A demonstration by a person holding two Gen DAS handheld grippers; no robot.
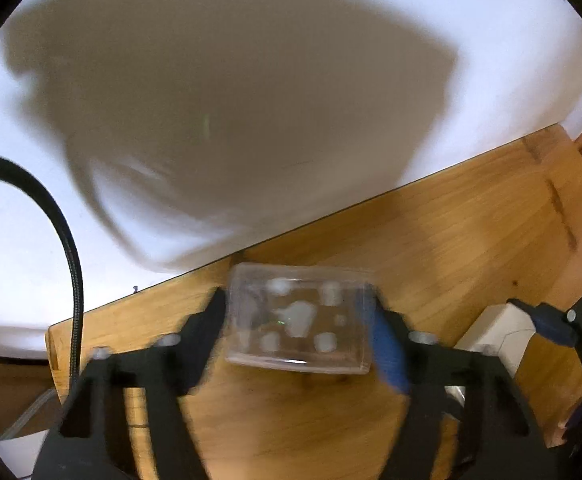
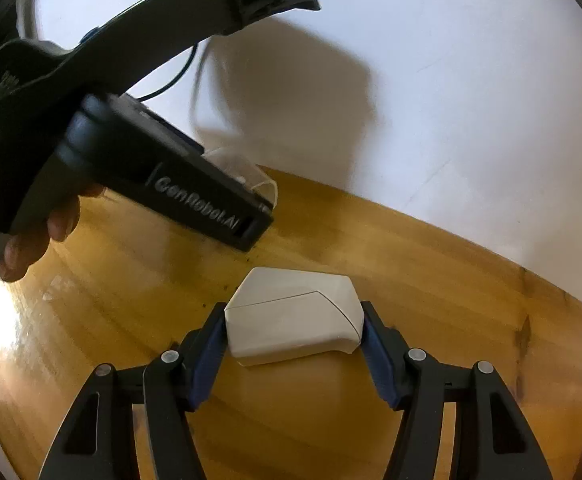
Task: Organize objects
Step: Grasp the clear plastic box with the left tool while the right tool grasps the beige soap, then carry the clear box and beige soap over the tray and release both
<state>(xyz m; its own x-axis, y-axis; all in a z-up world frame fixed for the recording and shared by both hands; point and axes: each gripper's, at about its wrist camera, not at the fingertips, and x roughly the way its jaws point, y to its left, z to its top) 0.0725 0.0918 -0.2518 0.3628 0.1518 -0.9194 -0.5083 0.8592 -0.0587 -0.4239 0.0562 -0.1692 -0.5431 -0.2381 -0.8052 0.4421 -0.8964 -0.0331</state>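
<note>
My left gripper [image 1: 299,320] is shut on a clear plastic box [image 1: 297,318] with small white pieces inside, held over the wooden shelf [image 1: 451,232] close to the white wall. My right gripper [image 2: 293,320] is shut on a white angular box [image 2: 291,312], held just above the wooden shelf [image 2: 151,300]. In the right wrist view the left gripper's black body [image 2: 163,176] is at the upper left, with a corner of the clear box [image 2: 261,184] showing past it. The white box [image 1: 499,332] and the right gripper show at the right edge of the left wrist view.
A white wall [image 1: 251,80] with large shadows stands right behind the shelf. A black braided cable [image 1: 73,280] hangs at the left. The shelf's right end [image 2: 571,320] and left end [image 1: 53,344] are both in view.
</note>
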